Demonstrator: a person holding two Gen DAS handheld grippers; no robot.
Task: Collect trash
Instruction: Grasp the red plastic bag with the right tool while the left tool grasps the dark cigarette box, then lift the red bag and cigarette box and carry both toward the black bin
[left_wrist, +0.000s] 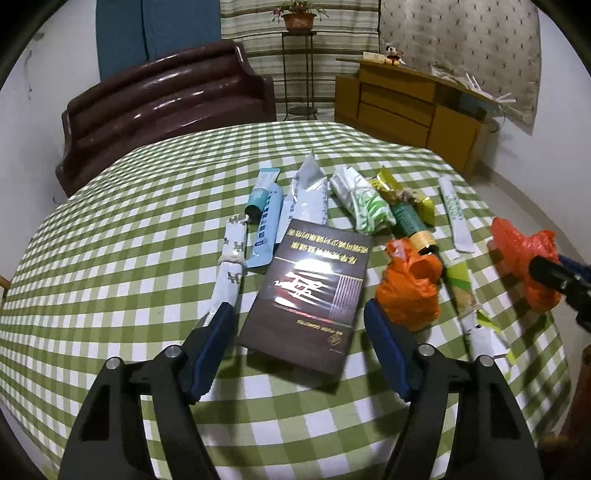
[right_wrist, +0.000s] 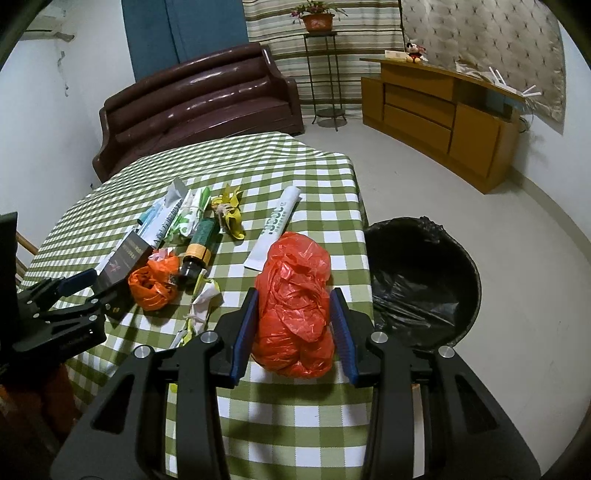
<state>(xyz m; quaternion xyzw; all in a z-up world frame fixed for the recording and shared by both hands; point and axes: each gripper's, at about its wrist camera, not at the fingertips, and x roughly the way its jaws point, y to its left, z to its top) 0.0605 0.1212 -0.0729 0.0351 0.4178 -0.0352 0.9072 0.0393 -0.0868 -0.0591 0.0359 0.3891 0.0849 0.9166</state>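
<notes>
Left wrist view: the left gripper (left_wrist: 295, 325) stands open astride a dark booklet (left_wrist: 308, 295) on the checked tablecloth (left_wrist: 110, 240), pads not yet pressing — a pick in preparation. Right wrist view: the right gripper (right_wrist: 293, 328) is clamped on a red plastic bag (right_wrist: 295, 295) near the table edge; next, carry it over the black bin (right_wrist: 421, 288) and release.

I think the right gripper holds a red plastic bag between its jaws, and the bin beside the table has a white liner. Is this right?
Not quite: the liner is black, not white. The right wrist view shows the right gripper with its jaws closed on the red plastic bag, and the bin beside the table lined in black plastic.
</notes>
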